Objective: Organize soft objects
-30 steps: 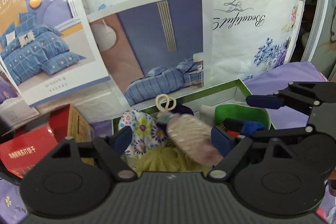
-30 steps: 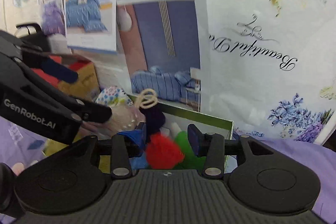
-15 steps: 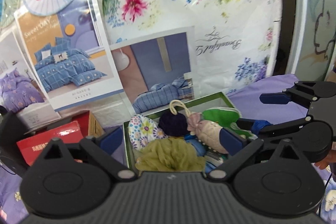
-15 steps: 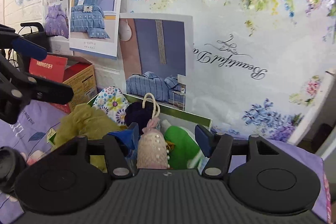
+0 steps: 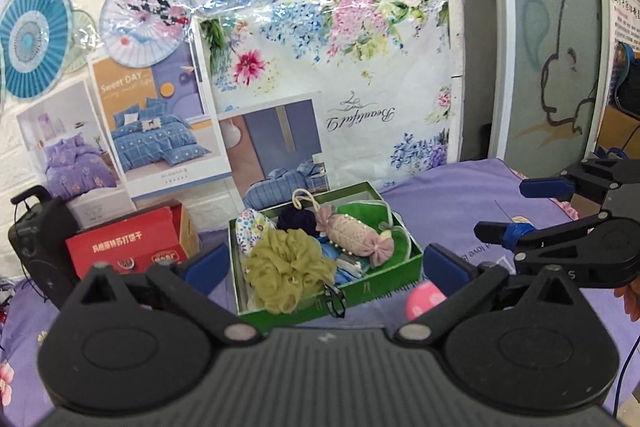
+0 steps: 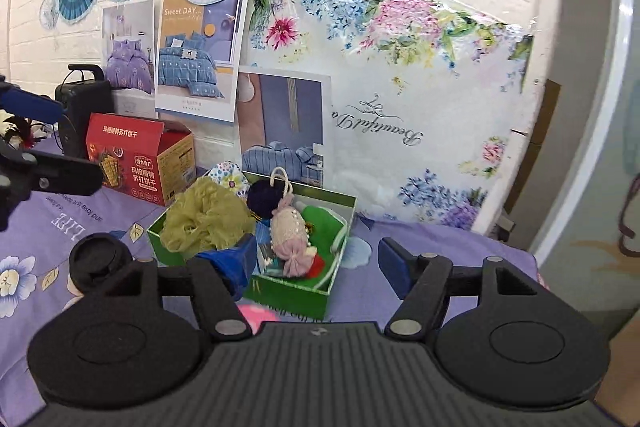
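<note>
While the left wrist view frames the green box (image 5: 380,293) on the purple bedsheet (image 5: 460,203), the left tongs (image 5: 326,265) are opening wide and hold nothing; the olive bath pouf (image 5: 290,269) and pink candy-shaped pillow (image 5: 358,237) lie inside, a pink ball (image 5: 424,301) just outside. From the right wrist view, the right tongs (image 6: 320,261) are opening too, empty. Next, I'd judge, approach that ball low and squeeze gently.
</note>
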Available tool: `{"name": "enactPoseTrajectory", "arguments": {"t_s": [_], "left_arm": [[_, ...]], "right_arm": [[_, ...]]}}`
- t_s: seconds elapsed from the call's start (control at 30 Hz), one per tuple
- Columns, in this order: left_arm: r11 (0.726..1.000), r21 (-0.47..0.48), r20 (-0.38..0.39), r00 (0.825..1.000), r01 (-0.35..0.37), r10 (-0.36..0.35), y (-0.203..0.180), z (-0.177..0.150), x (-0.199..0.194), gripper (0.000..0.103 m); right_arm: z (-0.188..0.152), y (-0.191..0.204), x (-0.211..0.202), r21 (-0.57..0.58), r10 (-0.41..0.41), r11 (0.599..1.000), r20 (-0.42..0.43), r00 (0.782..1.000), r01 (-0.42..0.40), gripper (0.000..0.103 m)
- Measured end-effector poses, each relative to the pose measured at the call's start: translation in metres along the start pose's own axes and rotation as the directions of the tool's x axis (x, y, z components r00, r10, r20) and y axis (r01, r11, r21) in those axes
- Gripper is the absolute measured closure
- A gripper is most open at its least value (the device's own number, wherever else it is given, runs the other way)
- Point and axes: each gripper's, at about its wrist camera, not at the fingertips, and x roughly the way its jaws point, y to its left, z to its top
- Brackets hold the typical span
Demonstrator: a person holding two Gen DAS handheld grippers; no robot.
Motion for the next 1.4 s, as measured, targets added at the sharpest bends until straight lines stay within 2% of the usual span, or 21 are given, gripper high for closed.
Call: {"name": "enactPoseTrajectory", "arguments": {"t_s": [0.23, 0.33, 0.5, 0.63, 0.83, 0.9, 1.1, 1.2, 1.4], "left_arm": [[0.999, -0.025, 0.010, 1.000, -0.020, 0.020, 0.003, -0.039, -0.034, 0.000], [0.995, -0.090, 0.017, 0.999, -0.040, 0.042, 0.012, -0.059, -0.043, 0.000], [0.972, -0.228, -0.017, 0.998, -0.061, 0.059, 0.017, -0.099, -0.040, 0.000], [0.961, -0.247, -0.058, 0.992, -0.123, 0.112, 0.007, -0.134, -0.033, 0.000], [0.966, -0.201, -0.121, 0.983, -0.163, 0.140, -0.010, -0.165, -0.013, 0.000], [0.964, -0.201, -0.138, 0.980, -0.172, 0.146, -0.011, -0.171, -0.006, 0.000], [0.956, -0.196, -0.196, 0.964, -0.218, 0.179, -0.007, -0.178, 0.009, 0.000], [0.951, -0.204, -0.210, 0.959, -0.232, 0.189, -0.004, -0.179, 0.012, 0.000], [0.951, -0.190, -0.231, 0.952, -0.245, 0.200, -0.007, -0.182, 0.017, 0.000]], "right_arm": [[-0.028, 0.023, -0.027, 0.107, -0.061, 0.992, -0.020, 0.998, 0.063, 0.049], [-0.041, 0.035, -0.032, 0.157, -0.128, 0.978, -0.051, 0.990, 0.135, 0.049], [-0.079, 0.060, -0.046, 0.262, -0.195, 0.946, -0.001, 0.981, 0.189, 0.049], [-0.106, 0.077, -0.041, 0.340, -0.230, 0.913, -0.023, 0.973, 0.224, 0.048], [-0.136, 0.097, -0.024, 0.277, -0.237, 0.926, -0.108, 0.965, 0.258, 0.048], [-0.146, 0.095, -0.021, 0.294, -0.238, 0.918, -0.134, 0.962, 0.268, 0.048], [-0.157, 0.085, -0.021, 0.353, -0.249, 0.891, -0.147, 0.957, 0.286, 0.048], [-0.157, 0.087, -0.019, 0.334, -0.248, 0.897, -0.157, 0.956, 0.288, 0.048], [-0.160, 0.092, -0.013, 0.336, -0.153, 0.919, -0.178, 0.972, 0.206, 0.048]]}}
